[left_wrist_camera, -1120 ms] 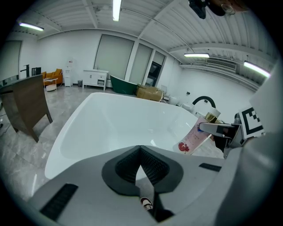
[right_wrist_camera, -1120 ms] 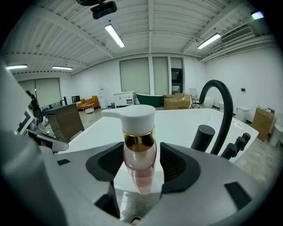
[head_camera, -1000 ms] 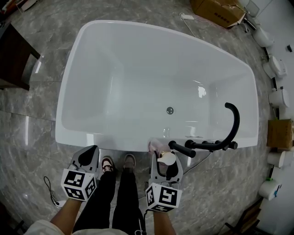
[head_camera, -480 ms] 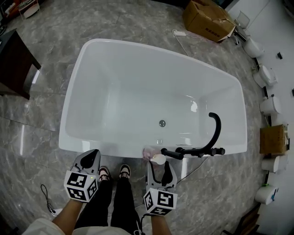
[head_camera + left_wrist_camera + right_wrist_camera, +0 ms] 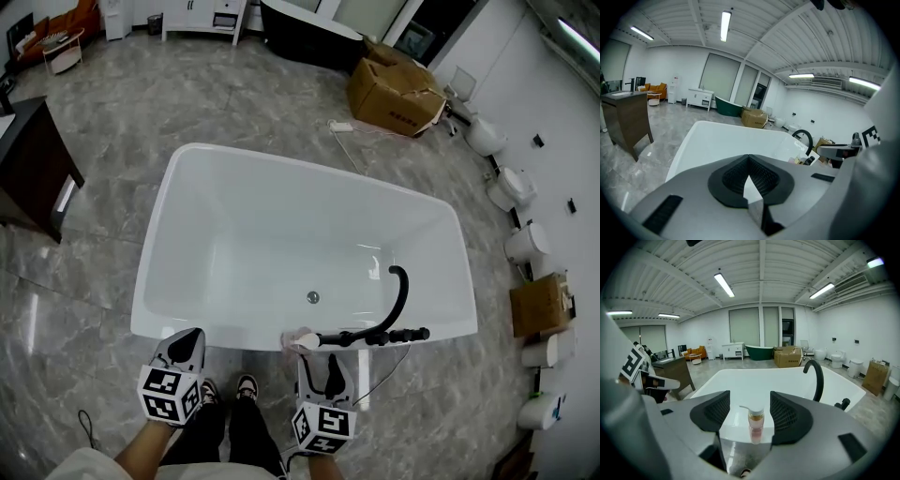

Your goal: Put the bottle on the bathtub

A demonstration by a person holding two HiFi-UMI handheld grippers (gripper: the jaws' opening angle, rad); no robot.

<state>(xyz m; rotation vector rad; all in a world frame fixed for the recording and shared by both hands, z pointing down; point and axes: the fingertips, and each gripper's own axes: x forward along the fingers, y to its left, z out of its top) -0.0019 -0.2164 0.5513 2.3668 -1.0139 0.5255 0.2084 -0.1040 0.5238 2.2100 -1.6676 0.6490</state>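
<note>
Just ahead of the right claw [image 5: 750, 400], framed by its parted jaws but touching neither, the bottle [image 5: 756, 425] is standing upright on the near rim of the bathtub [image 5: 244, 234]. It is looking small, light and rigid, with a smooth and likely slippery body. Best hold is mid-body, below the pump head, which is probably the fragile part. Right claw is hovering level, pointing across the tub. Left claw [image 5: 749, 161] is hanging beside it, jaws pressed together, holding nothing. Beyond the bottle, to its right, a black faucet [image 5: 814, 376] is arching over the tub.

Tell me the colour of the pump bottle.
Pink body, gold collar, white pump head; the right gripper view shows the bottle best.
</note>
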